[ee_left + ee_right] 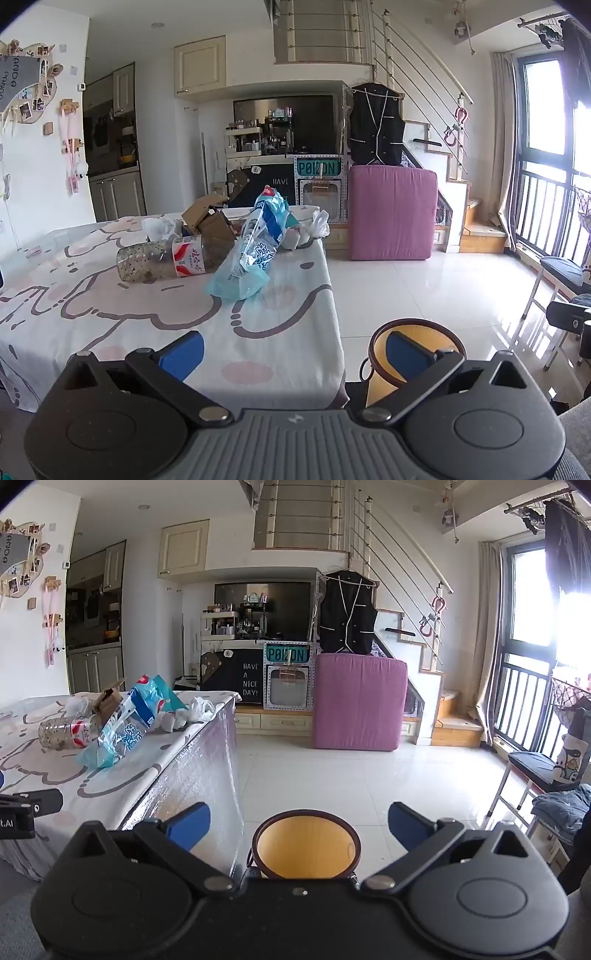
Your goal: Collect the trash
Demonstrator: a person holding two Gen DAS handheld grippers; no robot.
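Trash lies in a loose heap on the table (110, 314), which wears a pink cartoon-print cloth. Nearest in the left view is a clear bottle (166, 260) on its side with a red-and-white label, dark specks inside. Just beside it, leaning across, is a blue-and-clear wrapper (255, 247). Behind them sit a torn cardboard box (207, 218), some crumpled tissue (159, 227) and a white plastic bag (319, 223) near the far edge.

Left gripper (291, 352) hovers over the table's near corner with its blue pads spread fully apart, nothing between them. Right gripper (299, 825) hangs beside the table over the floor, fingers likewise released and empty. Both stand well apart from the heap.

Below, on the white tile floor (369, 775) just off the table's corner, stands a yellow bin (306, 845) with a dark rim, open and seemingly empty; in the right view it sits between the spread fingers, lower down. Farther back, a purple cushion (358, 701) stands upright by the stairs.
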